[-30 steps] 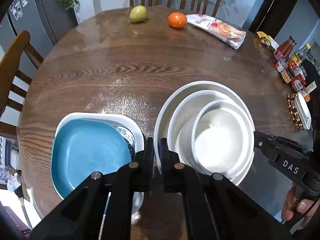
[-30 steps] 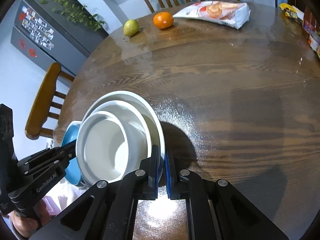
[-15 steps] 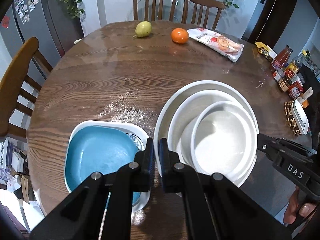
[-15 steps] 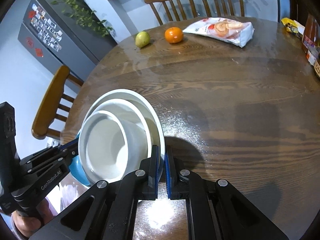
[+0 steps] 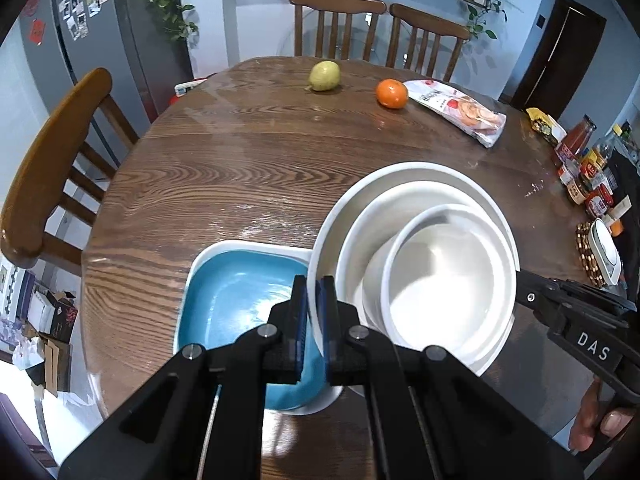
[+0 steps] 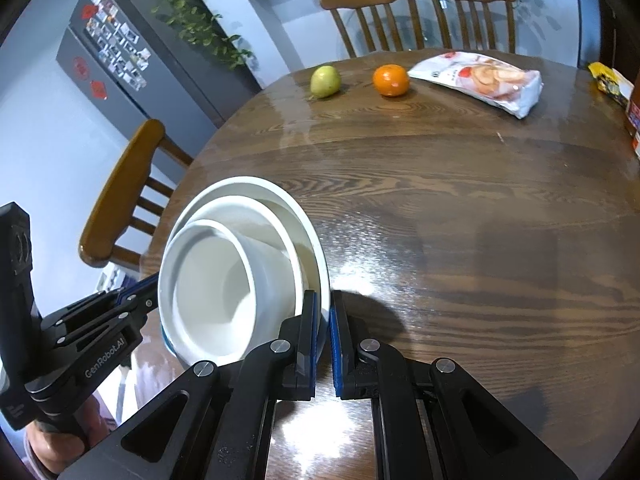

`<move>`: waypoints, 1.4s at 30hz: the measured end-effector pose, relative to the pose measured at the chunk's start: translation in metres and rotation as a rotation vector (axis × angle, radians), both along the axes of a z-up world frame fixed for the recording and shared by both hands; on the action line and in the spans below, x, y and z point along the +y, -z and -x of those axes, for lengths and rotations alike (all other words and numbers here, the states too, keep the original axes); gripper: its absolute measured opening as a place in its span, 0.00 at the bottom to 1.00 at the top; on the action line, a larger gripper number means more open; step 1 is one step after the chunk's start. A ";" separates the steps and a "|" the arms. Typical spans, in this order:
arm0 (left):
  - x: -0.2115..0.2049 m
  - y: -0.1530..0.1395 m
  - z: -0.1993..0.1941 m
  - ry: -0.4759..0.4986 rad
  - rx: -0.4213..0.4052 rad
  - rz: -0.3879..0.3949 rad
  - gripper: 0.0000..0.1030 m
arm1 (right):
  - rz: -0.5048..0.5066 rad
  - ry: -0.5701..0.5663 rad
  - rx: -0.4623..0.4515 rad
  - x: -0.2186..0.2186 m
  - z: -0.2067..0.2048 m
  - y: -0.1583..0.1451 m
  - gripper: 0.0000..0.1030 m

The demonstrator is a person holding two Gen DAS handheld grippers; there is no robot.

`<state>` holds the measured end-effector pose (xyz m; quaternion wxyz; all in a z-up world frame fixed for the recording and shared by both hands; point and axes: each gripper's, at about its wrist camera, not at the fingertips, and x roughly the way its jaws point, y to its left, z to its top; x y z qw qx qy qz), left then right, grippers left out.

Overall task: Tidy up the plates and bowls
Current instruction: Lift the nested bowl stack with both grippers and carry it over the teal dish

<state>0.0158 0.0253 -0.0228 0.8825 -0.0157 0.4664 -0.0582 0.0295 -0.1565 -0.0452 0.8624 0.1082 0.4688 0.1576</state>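
A stack of three nested white bowls (image 5: 424, 256) (image 6: 240, 264) hangs in the air above the table, held from both sides. My left gripper (image 5: 314, 304) is shut on the left rim of the largest white bowl. My right gripper (image 6: 324, 316) is shut on its right rim. Below and to the left, a blue square plate (image 5: 236, 304) lies inside a white square dish (image 5: 204, 256) on the table; the bowl stack overlaps their right edge.
On the round wooden table (image 5: 240, 168) far side lie a pear (image 5: 324, 76), an orange (image 5: 391, 94) and a snack bag (image 5: 456, 110). Sauce bottles (image 5: 576, 160) stand at the right edge. Wooden chairs (image 5: 52, 160) surround the table.
Both grippers have lifted the bowl stack higher off the table and carried it left, so it now overlaps the blue plate and white dish.
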 end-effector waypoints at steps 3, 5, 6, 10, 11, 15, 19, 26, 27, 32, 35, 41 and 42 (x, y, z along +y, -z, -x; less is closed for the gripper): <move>0.009 -0.001 0.002 -0.013 -0.004 0.001 0.01 | 0.002 -0.013 -0.004 0.009 0.000 -0.002 0.10; 0.016 -0.003 0.003 -0.022 -0.007 0.001 0.01 | 0.003 -0.021 -0.006 0.016 0.000 -0.003 0.10; 0.019 -0.003 0.004 -0.027 -0.007 0.001 0.01 | 0.004 -0.026 -0.007 0.020 0.000 -0.004 0.10; 0.034 -0.002 0.004 -0.047 0.000 0.002 0.01 | 0.008 -0.043 -0.010 0.036 0.000 -0.004 0.10; 0.038 -0.002 0.005 -0.054 0.001 0.001 0.01 | 0.009 -0.048 -0.009 0.041 0.000 -0.003 0.10; 0.055 -0.001 0.007 -0.078 0.004 -0.001 0.01 | 0.009 -0.069 -0.008 0.057 -0.001 -0.002 0.10; 0.071 0.001 0.009 -0.098 0.007 -0.002 0.01 | 0.009 -0.086 -0.008 0.072 -0.003 0.000 0.10; 0.091 0.012 0.008 -0.125 0.041 0.002 0.01 | 0.012 -0.113 0.012 0.095 -0.006 0.011 0.10; 0.093 0.014 0.007 -0.125 0.048 0.002 0.01 | 0.012 -0.115 0.017 0.097 -0.007 0.013 0.10; 0.098 0.025 0.003 -0.120 0.083 0.002 0.01 | 0.017 -0.112 0.040 0.104 -0.010 0.023 0.10; 0.098 0.029 0.000 -0.110 0.100 -0.001 0.01 | 0.015 -0.106 0.056 0.104 -0.011 0.027 0.10; 0.099 0.040 -0.007 -0.097 0.158 0.007 0.01 | 0.025 -0.100 0.104 0.105 -0.017 0.036 0.10; 0.098 0.041 -0.008 -0.094 0.160 0.005 0.02 | 0.025 -0.098 0.114 0.105 -0.018 0.038 0.10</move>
